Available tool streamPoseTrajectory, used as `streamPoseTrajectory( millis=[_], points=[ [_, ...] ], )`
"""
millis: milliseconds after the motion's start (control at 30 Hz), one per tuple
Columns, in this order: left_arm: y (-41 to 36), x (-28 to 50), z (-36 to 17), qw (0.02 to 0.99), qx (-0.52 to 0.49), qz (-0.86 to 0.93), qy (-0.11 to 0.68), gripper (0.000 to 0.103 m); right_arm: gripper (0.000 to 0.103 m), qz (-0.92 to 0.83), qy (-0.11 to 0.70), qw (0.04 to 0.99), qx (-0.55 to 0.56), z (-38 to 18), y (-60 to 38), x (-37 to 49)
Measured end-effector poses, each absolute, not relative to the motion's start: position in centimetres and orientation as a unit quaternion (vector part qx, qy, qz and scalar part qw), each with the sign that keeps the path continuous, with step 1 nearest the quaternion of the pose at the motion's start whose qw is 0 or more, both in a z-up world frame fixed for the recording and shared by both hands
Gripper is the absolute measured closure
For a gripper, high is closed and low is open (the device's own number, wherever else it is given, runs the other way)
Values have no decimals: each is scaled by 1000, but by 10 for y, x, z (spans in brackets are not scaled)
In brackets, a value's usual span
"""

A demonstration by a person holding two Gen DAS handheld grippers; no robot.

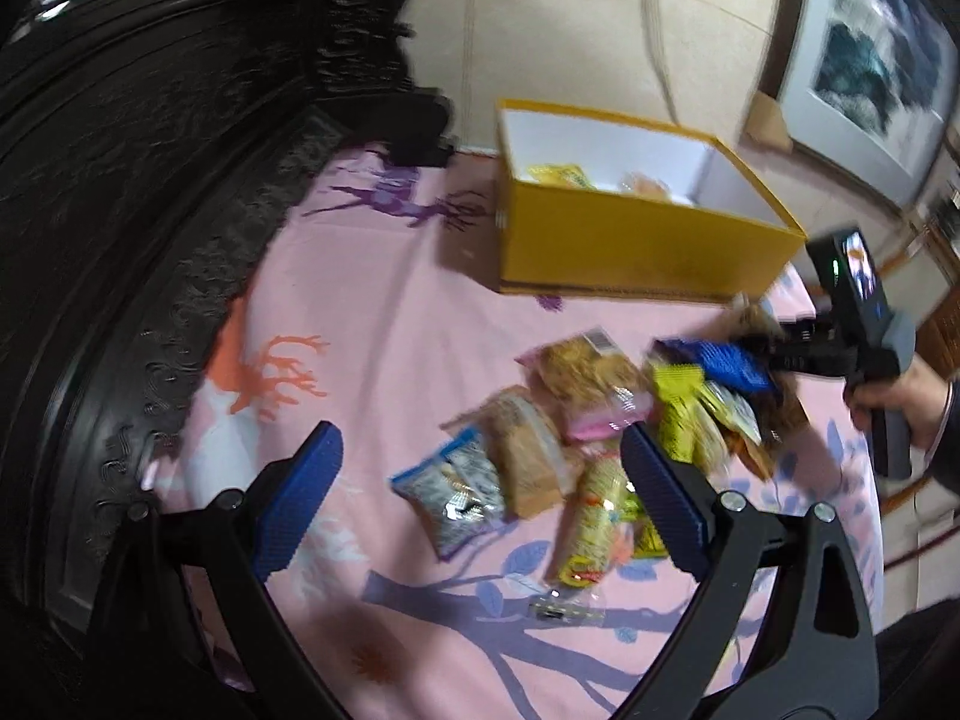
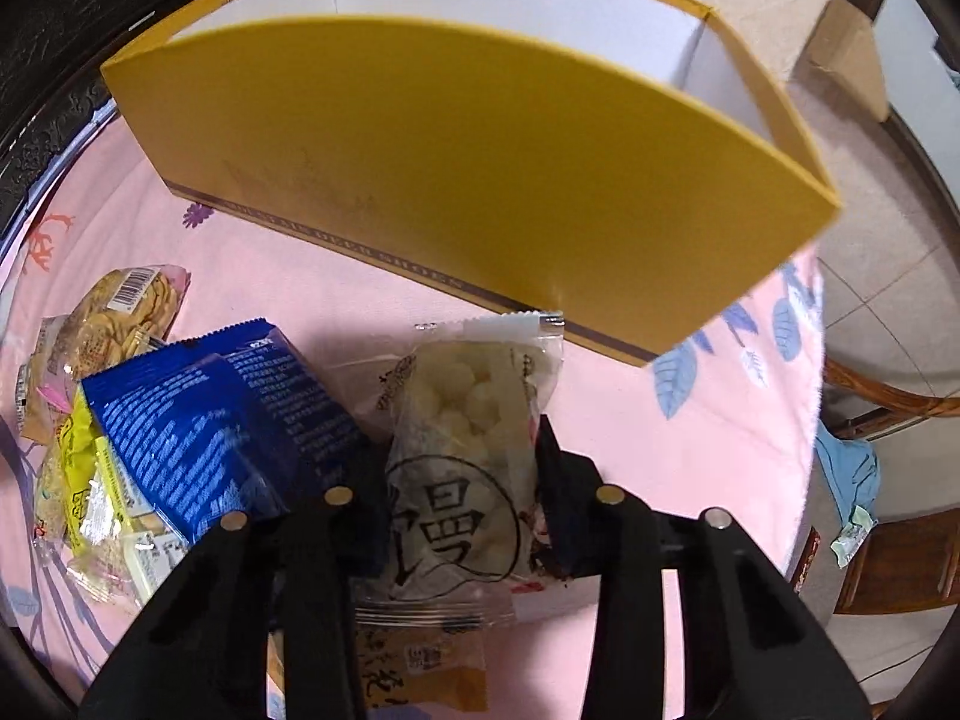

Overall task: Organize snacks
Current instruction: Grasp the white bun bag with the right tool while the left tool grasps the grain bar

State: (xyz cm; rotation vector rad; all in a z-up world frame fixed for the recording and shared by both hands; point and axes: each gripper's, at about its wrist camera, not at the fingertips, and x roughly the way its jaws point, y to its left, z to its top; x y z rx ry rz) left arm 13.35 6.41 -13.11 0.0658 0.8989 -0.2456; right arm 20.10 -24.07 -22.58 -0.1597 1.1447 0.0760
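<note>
A clear packet of white puffed balls [image 2: 474,384] lies on the pink cloth just in front of the yellow box [image 2: 468,180], and my right gripper [image 2: 459,456] is shut on it. Beside it lean a blue packet [image 2: 210,432] and a yellow packet [image 2: 78,498]. In the left wrist view my left gripper [image 1: 480,438] hangs open above the snack pile: a blue-and-silver packet [image 1: 456,492], a brown packet [image 1: 528,456] and a biscuit packet [image 1: 594,384]. The right gripper [image 1: 744,360] shows blurred at the pile's right end. The yellow box [image 1: 630,240] is open, with a few packets inside.
Dark carved furniture [image 1: 120,240] borders the table on the left. A framed picture [image 1: 870,60] leans at the back right. The pink tablecloth [image 2: 660,468] ends at the right edge, where a wooden chair [image 2: 888,540] stands. A cardboard piece [image 2: 852,54] sits behind the box.
</note>
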Motion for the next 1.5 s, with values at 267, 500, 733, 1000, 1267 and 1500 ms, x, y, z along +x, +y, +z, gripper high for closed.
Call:
streamPoseTrajectory(
  millis=[267, 500, 733, 1000, 1267, 1500],
  points=[
    [29, 122, -177, 867, 85, -165, 462, 8, 64, -10, 495, 869, -12, -185, -273, 150],
    [16, 114, -194, 859, 106, -189, 464, 8, 64, -39, 486, 870, 65, -167, -279, 104],
    [8, 124, -224, 844, 118, -190, 487, 21, 64, -59, 487, 864, 110, -164, -277, 81],
    [3, 129, -247, 829, 131, -197, 507, 35, 64, -49, 481, 867, 122, -158, -271, 70],
    [2, 128, -252, 816, 122, -215, 522, 73, 64, -38, 475, 869, 131, -154, -262, 74],
    [1, 120, -238, 823, 115, -227, 508, 74, 64, -31, 468, 873, 134, -149, -256, 74]
  ],
)
